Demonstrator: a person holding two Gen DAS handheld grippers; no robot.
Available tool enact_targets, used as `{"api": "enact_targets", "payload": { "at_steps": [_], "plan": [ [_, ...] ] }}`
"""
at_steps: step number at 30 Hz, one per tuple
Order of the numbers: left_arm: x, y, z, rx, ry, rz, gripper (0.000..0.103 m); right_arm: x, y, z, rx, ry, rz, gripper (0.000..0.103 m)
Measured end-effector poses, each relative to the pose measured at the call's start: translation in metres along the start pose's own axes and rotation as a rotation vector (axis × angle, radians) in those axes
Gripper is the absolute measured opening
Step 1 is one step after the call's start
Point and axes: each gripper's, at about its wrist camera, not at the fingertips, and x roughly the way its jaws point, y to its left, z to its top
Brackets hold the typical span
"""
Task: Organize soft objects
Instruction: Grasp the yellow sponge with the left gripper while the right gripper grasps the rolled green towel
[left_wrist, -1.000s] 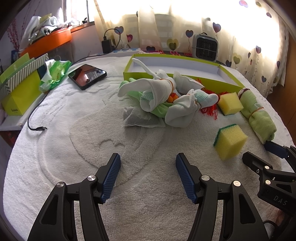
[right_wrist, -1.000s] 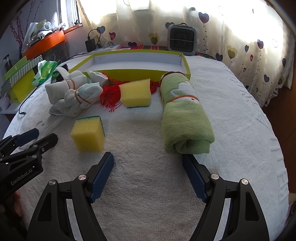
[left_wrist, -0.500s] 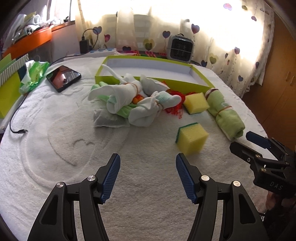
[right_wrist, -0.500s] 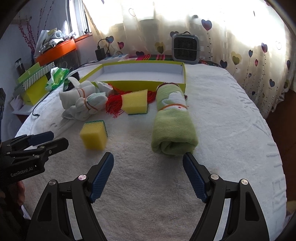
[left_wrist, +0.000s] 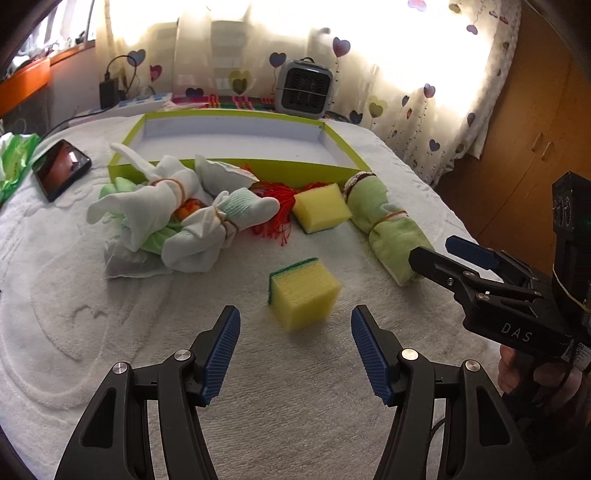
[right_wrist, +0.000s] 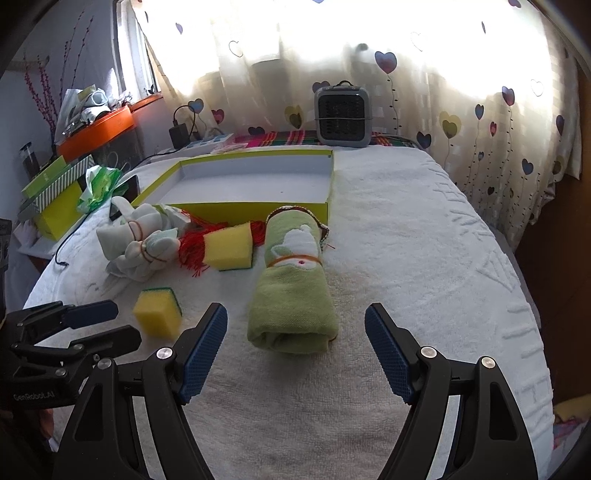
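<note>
While both grippers hang over the white towel (left_wrist: 92, 332), the left gripper (left_wrist: 295, 354) has its fingers wide apart just short of the nearer yellow sponge (left_wrist: 303, 291), which looks slightly blurred. The right gripper (right_wrist: 295, 350) is spread wide too, facing the rolled green cloth (right_wrist: 293, 295), touching nothing

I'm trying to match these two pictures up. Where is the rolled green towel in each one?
Left wrist view: rolled green towel at right of centre, beside the right gripper.
Right wrist view: the towel lies centre, just ahead of that gripper's open fingers.
Shared landmark: the green-rimmed box behind it.
</note>
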Motion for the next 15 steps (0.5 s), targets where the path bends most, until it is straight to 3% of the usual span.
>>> {"api": "enact_targets", "payload": {
  "at_steps": [11,15],
  "plan": [
    [0.012,-0.003,0.009,0.02,0.007,0.0,0.058,0.017,-0.005,0.003,0.029,0.03,0.021,0.077],
    [0.017,0.002,0.009,0.002,0.025,0.006,0.051,0.021,-0.004,0.003,0.027,0.044,0.015,0.069]
  ]
}}
